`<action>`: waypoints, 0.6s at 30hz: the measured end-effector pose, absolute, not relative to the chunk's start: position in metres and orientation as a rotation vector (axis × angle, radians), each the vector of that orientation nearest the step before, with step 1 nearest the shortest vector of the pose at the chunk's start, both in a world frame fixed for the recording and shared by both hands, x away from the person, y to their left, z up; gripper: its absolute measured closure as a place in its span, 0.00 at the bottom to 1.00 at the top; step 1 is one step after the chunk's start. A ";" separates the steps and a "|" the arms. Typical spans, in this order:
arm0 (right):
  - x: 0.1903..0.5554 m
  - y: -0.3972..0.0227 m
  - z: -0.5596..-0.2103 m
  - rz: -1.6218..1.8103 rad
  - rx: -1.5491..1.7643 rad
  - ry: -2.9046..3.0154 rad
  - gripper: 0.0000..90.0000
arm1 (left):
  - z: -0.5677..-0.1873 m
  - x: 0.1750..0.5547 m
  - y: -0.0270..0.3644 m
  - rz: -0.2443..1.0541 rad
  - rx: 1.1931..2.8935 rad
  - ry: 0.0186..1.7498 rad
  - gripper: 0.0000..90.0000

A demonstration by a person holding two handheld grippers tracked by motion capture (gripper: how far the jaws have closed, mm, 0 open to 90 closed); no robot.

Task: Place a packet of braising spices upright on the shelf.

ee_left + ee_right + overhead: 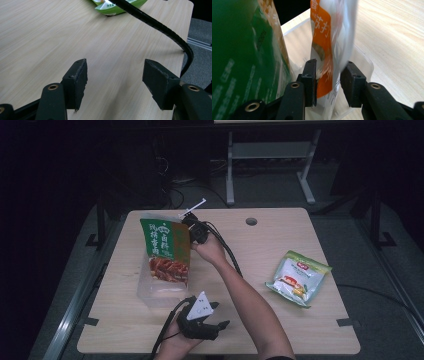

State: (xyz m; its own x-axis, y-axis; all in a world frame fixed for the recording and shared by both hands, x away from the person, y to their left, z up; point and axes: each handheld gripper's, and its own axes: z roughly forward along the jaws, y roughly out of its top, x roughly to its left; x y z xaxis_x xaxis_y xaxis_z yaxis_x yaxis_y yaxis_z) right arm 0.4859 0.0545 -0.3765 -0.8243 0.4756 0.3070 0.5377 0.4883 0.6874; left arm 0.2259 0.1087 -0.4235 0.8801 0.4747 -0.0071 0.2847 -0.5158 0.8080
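Light wooden table [280,320] under the high view, with a round hole [251,221] near its far edge. On the left half, a clear plastic tub [150,295] holding a tall green snack bag [165,247] standing upright, a picture of reddish-brown food low on its front. Right gripper [192,227] reaching across to the far side of that tub, just behind the green bag, held in the right hand [212,250] with the forearm stretching diagonally from the near edge. Seen in the right gripper view: jaws drawn narrow with an orange-and-white packet [325,50] between them, the left pad [310,75] against the packet, the right pad [348,80] at or just off its blurred white side, full contact hard to tell; packet upright over the tub's clear wall [362,60], green bag [242,62] just beside it on the left. Left gripper [212,327] low near the near edge of the table, held in the left hand [177,342], grey three-cornered plate on top, pointing right. In the left gripper view: jaws spread wide over bare wood with nothing between them, black cable [160,25] curving across the upper right. Well apart on the right side of the table, a green-and-white snack bag [298,277] lying flat, its edge also showing at the top of the left gripper view [117,6].
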 end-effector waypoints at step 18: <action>0.471 0.022 -0.361 -1.284 -0.930 -2.674 0.64 | -0.421 0.229 0.107 0.259 2.134 0.556 0.40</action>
